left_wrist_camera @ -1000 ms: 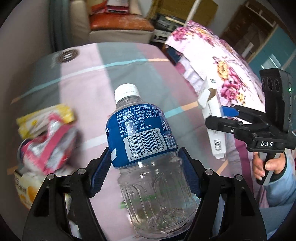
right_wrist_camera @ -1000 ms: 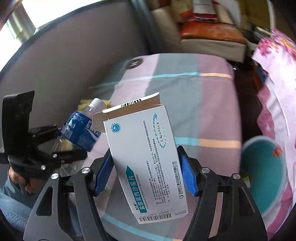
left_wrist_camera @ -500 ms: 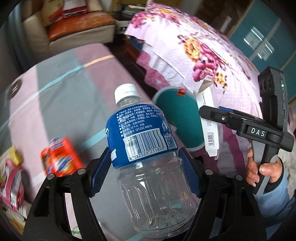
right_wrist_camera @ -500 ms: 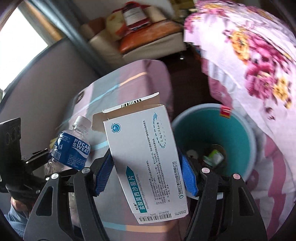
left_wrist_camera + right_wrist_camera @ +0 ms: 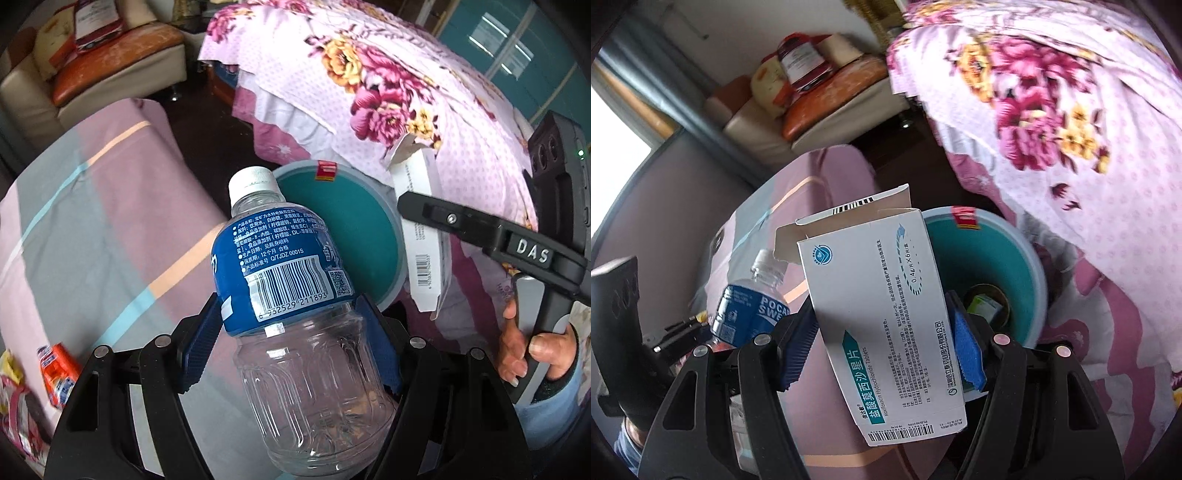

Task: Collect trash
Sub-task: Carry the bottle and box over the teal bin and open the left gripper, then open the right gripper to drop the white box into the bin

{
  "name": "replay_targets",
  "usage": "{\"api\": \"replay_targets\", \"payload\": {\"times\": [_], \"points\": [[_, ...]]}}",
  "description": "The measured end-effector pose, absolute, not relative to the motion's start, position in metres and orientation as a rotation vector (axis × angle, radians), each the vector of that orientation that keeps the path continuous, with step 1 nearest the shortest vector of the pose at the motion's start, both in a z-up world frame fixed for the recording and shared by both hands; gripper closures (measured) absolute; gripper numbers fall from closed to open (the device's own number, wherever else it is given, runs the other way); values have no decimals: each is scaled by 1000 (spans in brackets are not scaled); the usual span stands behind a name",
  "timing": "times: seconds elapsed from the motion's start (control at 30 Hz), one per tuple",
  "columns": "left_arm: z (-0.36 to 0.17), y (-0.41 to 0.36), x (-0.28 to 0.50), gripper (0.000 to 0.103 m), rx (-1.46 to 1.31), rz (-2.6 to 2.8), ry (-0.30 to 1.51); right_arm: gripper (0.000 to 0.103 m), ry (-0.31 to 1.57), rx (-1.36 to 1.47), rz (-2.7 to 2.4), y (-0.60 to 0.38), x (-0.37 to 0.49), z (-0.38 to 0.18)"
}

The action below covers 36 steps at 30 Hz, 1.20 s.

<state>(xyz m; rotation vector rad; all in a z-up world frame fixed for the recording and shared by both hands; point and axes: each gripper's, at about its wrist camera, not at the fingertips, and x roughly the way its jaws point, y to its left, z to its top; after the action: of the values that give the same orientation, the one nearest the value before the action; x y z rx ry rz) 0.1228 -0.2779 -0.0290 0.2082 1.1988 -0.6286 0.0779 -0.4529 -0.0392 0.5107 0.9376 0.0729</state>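
My left gripper [image 5: 291, 339] is shut on an empty clear plastic bottle [image 5: 295, 295] with a blue label and white cap, held upright. My right gripper [image 5: 882, 347] is shut on a white medicine box [image 5: 882, 310] with its top flap open. Both hang above a teal trash bin [image 5: 1004, 266] on the floor, which holds a few scraps at its bottom. In the left wrist view the bin [image 5: 354, 221] lies just behind the bottle, with the right gripper [image 5: 424, 210] and the box [image 5: 421, 229] to the right. The bottle [image 5: 750, 306] also shows at the left of the right wrist view.
A table with a pink and grey striped cloth [image 5: 92, 229] lies to the left, with snack packets [image 5: 55, 373] near its edge. A bed with a floral cover [image 5: 388, 92] stands close behind the bin. A sofa [image 5: 110, 66] is at the back.
Both grippers have swung from above the table to the right, toward the bin beside the bed, and rolled. Each keeps its hold on its item. The bin now sits close below them.
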Motion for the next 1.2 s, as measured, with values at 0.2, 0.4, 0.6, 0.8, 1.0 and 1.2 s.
{"api": "replay_targets", "payload": {"times": [0.2, 0.4, 0.6, 0.8, 1.0, 1.2], "points": [[-51, -302, 128, 29, 246, -660, 1245, 39, 943, 559, 19, -473, 75, -51], [-71, -317, 137, 29, 242, -680, 1297, 39, 957, 568, 0, -479, 78, -59], [-77, -325, 142, 25, 229, -679, 1303, 39, 974, 572, -17, -482, 81, -65], [-75, -319, 143, 21, 204, -676, 1292, 39, 998, 570, -24, -481, 84, -71], [-76, -311, 139, 21, 187, -673, 1305, 39, 1011, 568, -24, -478, 86, -76], [-71, -300, 137, 21, 161, -668, 1300, 39, 1019, 562, -32, -478, 86, -76]]}}
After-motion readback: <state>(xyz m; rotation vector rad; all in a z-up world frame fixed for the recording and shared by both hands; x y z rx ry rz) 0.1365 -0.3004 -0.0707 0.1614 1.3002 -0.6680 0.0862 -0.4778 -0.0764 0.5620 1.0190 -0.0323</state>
